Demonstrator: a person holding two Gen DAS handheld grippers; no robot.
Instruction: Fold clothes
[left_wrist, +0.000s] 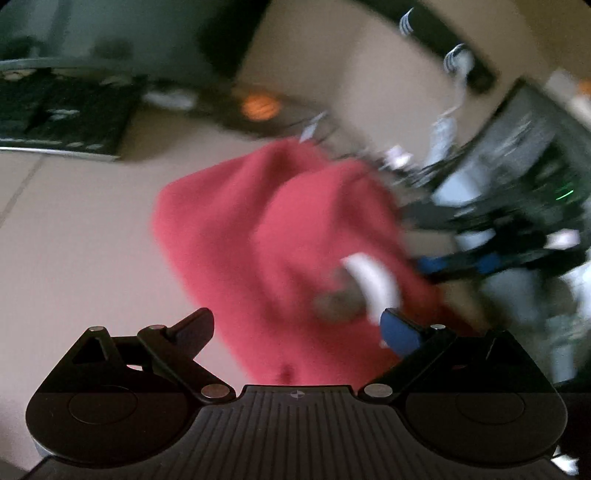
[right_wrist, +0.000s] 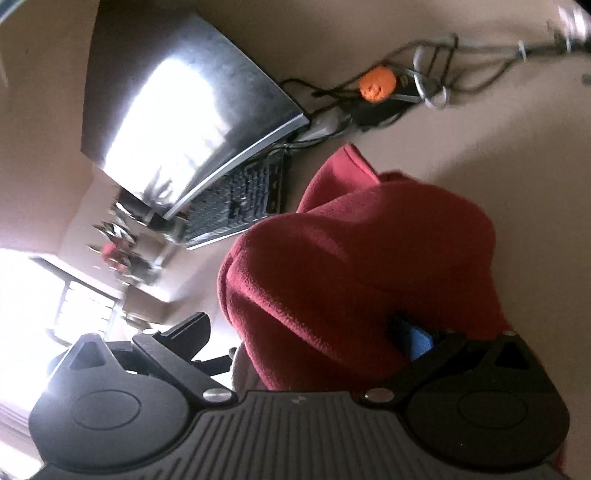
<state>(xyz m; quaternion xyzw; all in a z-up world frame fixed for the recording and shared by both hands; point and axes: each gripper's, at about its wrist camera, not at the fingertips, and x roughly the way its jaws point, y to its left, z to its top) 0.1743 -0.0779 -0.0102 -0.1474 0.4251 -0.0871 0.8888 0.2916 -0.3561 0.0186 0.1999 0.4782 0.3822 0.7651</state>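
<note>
Garment: one red fleece garment (left_wrist: 266, 236), lifted in a bunch above the beige desk (left_wrist: 74, 240); in the right wrist view the same garment (right_wrist: 362, 266) hangs in thick folds, with one corner pointing up toward the cables.
Label: one white label (left_wrist: 369, 284) shows on the cloth, very blurred.
Left gripper (left_wrist: 295, 332): the jaws stand wide apart; the red cloth passes between them, and the blue pad (left_wrist: 400, 332) is just beside the cloth. I cannot tell if it touches.
Right gripper (right_wrist: 306, 332): also wide; the cloth covers part of its blue pad (right_wrist: 417, 341), while the other finger (right_wrist: 192, 328) is free of the cloth. In the left wrist view the right gripper (left_wrist: 480, 258) is a dark blur at the right edge of the garment.
Other things, counted: one monitor (right_wrist: 184, 110), one keyboard (right_wrist: 243, 195) under it, one orange round object (right_wrist: 376, 85), one tangle of cables (right_wrist: 443, 74).
Edges: the monitor and keyboard are near the left side of the garment.
Open room: bare desk lies left of the garment in the left wrist view, and right of it in the right wrist view.
</note>
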